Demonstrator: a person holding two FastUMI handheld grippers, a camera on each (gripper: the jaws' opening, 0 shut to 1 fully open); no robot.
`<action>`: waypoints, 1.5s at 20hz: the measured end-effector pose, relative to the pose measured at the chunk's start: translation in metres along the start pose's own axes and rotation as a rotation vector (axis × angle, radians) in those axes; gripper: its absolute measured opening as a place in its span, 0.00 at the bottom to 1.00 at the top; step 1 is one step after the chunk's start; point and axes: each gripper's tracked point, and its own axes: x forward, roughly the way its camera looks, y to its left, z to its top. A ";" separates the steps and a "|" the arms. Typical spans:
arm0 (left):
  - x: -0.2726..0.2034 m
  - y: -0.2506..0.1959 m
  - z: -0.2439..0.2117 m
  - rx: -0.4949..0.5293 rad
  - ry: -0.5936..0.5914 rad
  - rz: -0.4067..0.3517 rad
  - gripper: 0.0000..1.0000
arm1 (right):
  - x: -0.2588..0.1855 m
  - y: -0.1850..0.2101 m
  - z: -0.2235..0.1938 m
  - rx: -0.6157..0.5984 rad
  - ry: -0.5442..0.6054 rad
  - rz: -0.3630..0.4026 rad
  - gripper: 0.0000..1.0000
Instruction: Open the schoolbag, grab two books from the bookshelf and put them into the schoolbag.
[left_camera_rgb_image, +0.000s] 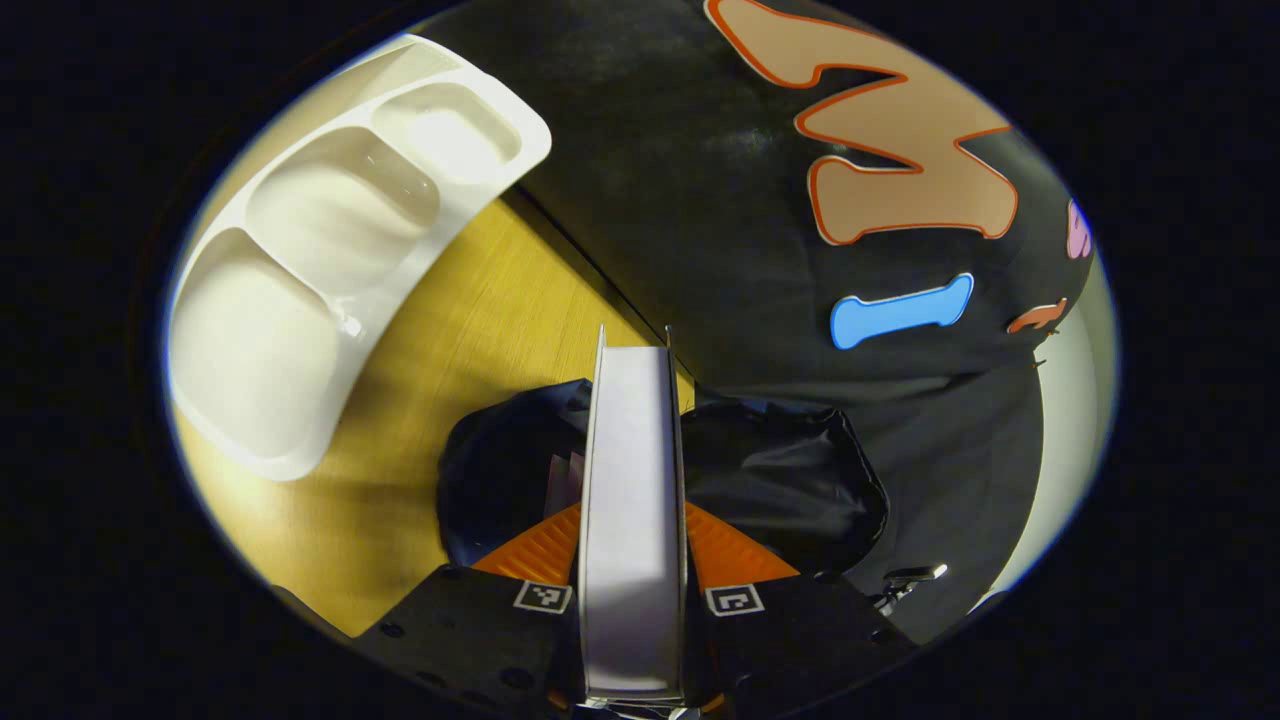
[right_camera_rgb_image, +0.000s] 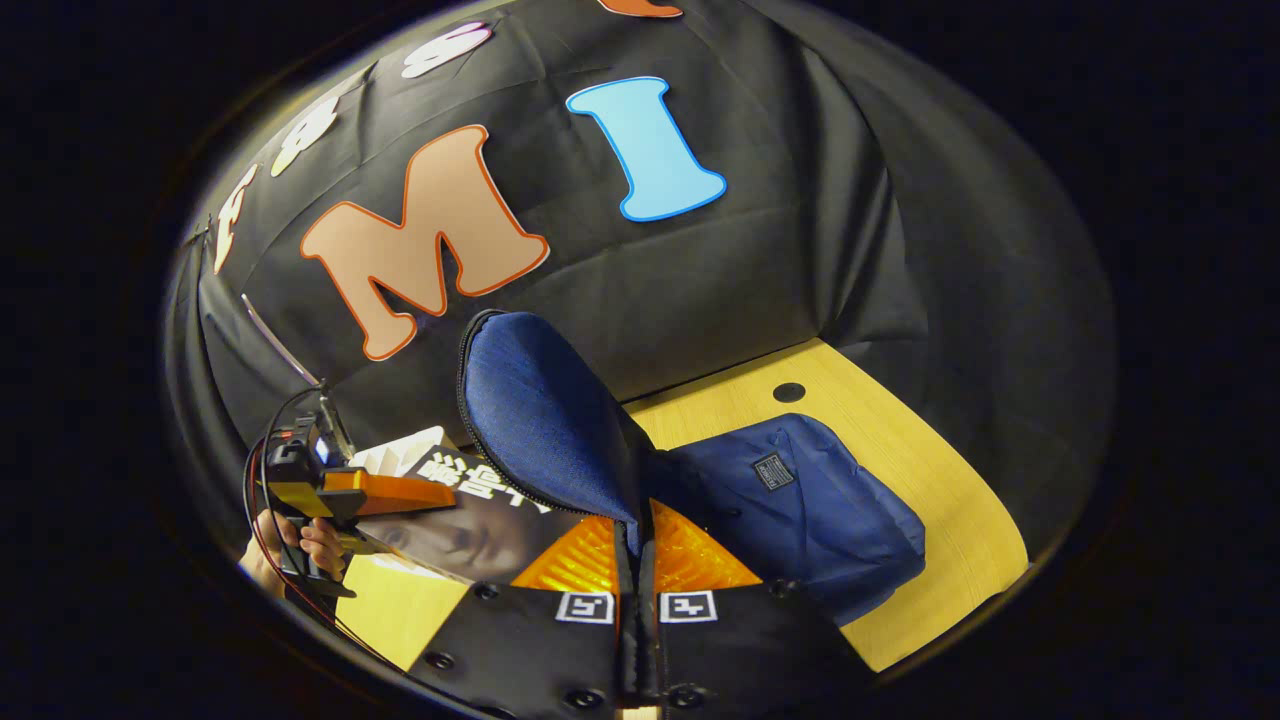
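Observation:
My left gripper (left_camera_rgb_image: 632, 515) is shut on a book (left_camera_rgb_image: 632, 450), seen edge-on with its pale page edge toward the camera. Right beneath the book gapes the dark opening of the schoolbag (left_camera_rgb_image: 790, 480). In the right gripper view my right gripper (right_camera_rgb_image: 637, 525) is shut on the bag's blue flap (right_camera_rgb_image: 545, 420) and holds it raised. The blue schoolbag body (right_camera_rgb_image: 810, 510) lies on the wooden table (right_camera_rgb_image: 960, 520) to the right. At the left of that view a hand (right_camera_rgb_image: 300, 545) holds the left gripper (right_camera_rgb_image: 440, 497), which has the book (right_camera_rgb_image: 480, 520) angled toward the bag's mouth.
A white compartment tray (left_camera_rgb_image: 330, 250) lies on the wooden table (left_camera_rgb_image: 470, 330) to the left of the bag. The black booth wall stands close behind the bag. A small round hole (right_camera_rgb_image: 789, 392) marks the tabletop near the back edge.

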 end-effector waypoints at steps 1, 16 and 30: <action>0.006 0.000 -0.003 -0.003 0.002 0.000 0.34 | -0.001 0.000 -0.001 -0.007 0.001 0.001 0.03; 0.089 0.004 -0.057 -0.096 0.039 -0.032 0.34 | 0.007 0.010 0.002 -0.096 0.004 0.042 0.01; 0.138 0.007 -0.086 -0.290 0.003 -0.082 0.35 | 0.010 0.021 -0.001 -0.159 0.012 0.080 0.03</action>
